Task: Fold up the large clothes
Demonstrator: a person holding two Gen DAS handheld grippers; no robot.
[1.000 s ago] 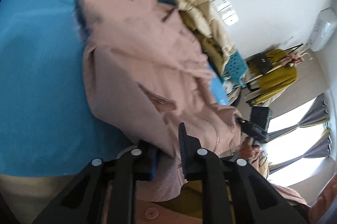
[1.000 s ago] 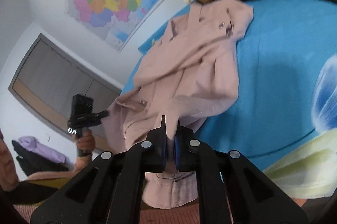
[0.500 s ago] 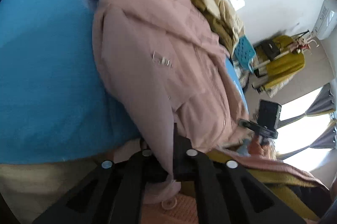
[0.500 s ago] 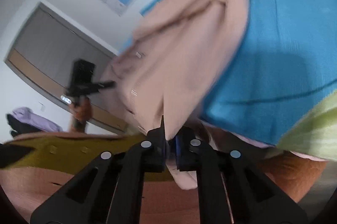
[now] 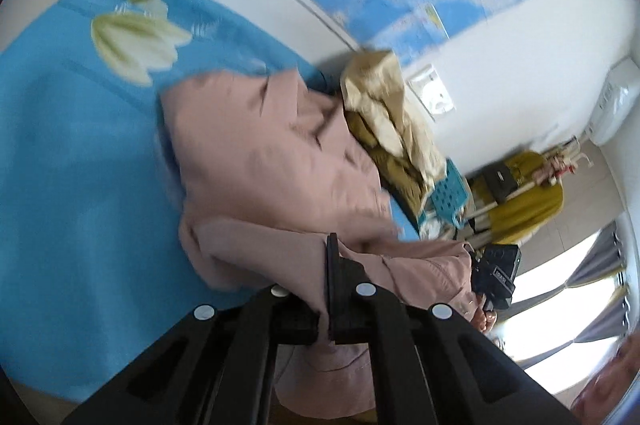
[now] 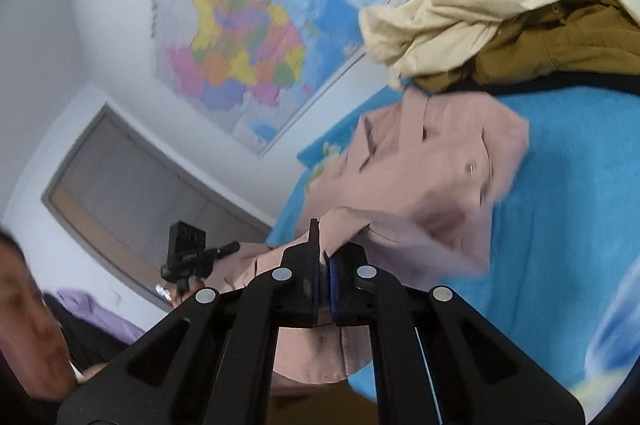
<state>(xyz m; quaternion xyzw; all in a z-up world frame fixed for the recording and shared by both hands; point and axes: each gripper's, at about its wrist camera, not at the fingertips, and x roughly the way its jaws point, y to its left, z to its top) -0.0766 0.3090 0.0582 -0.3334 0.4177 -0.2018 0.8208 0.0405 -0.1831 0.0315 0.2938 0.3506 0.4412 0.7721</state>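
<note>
So this is mid-fold on the pink jacket [image 5: 280, 161], which is spread over the blue bedspread [image 5: 72, 185] with its far end up near the pile of cream and olive clothes [image 6: 500, 5]. The left gripper [image 5: 326, 289] is pinching the jacket's near edge, jaws pressed tight on the fabric, and the right gripper [image 6: 322, 257] is doing the same on its own bit of hem, with cloth bunched between the pads and hanging below. Looks to me like the bottom-hem-over step: both corners are lifted off the bed. Next move probably means carrying both hands forward together, keeping the edge taut and level, then laying it down on the chest area short of the collar before letting go.
</note>
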